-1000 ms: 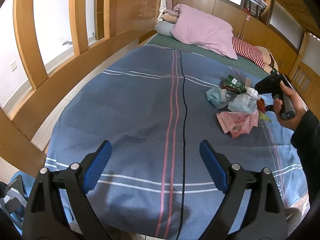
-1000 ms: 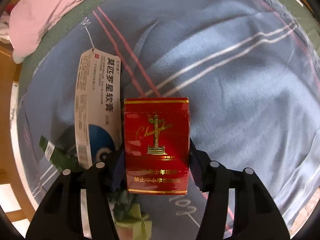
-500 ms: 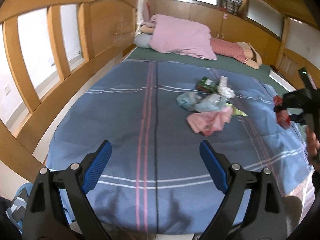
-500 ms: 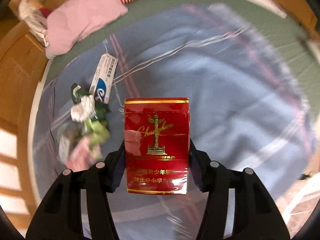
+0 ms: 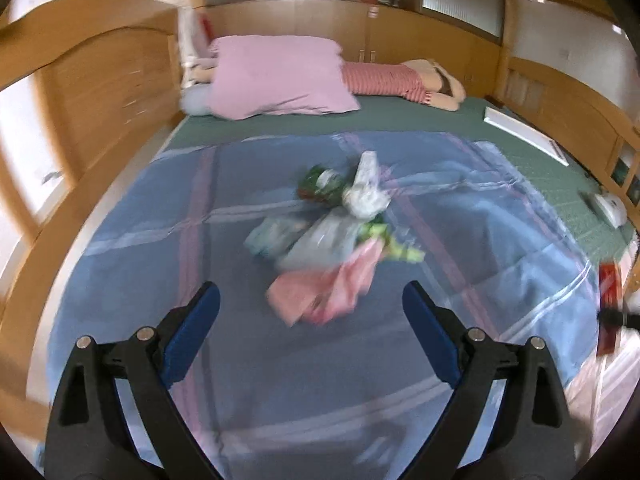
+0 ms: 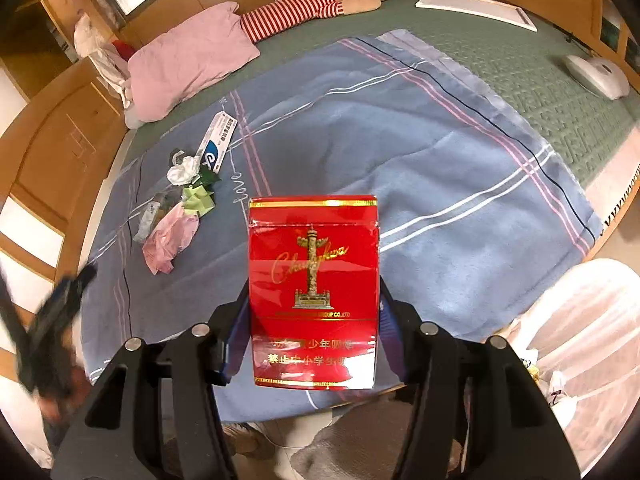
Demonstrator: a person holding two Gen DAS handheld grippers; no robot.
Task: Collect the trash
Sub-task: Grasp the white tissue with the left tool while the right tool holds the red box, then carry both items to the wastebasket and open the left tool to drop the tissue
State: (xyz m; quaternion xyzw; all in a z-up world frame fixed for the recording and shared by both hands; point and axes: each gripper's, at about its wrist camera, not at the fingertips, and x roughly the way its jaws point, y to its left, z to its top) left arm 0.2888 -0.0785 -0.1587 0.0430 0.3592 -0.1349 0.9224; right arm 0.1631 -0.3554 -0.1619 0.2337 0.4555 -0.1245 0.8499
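The right gripper [image 6: 314, 320] is clamped on a red cigarette pack [image 6: 313, 292], which stands upright between its two fingers with its gold-printed face toward the camera; the pack hangs above the near edge of the blue blanket [image 6: 400, 152] that covers the bed, and shows again as a red sliver at the right edge of the left wrist view [image 5: 610, 308]; the left gripper [image 5: 310, 316] is spread wide with nothing between its blue-padded fingers [image 5: 192, 328], held over the near part of the blanket and facing the pile of trash [image 5: 336, 232]; that view is blurred, so the pile's details are soft there; in the right wrist view the pile lies on the left part of the blanket, well apart from the pack; it holds a crumpled pink bag [image 6: 170, 240] nearest, a light green paper scrap [image 6: 198, 200] just beyond it, a white crumpled tissue [image 6: 183, 170] farther on, and a white and blue ointment box [image 6: 218, 142] at the far end; a dark green wrapper [image 6: 210, 178] lies beside the tissue; a clear plastic bag [image 6: 150, 214] lies on the left of the pink one; at the far end of the bed lie a pink pillow [image 6: 188, 60] and a doll in a red-striped top [image 6: 296, 12]; a white bag [image 6: 592, 340] stands off the bed at near right.
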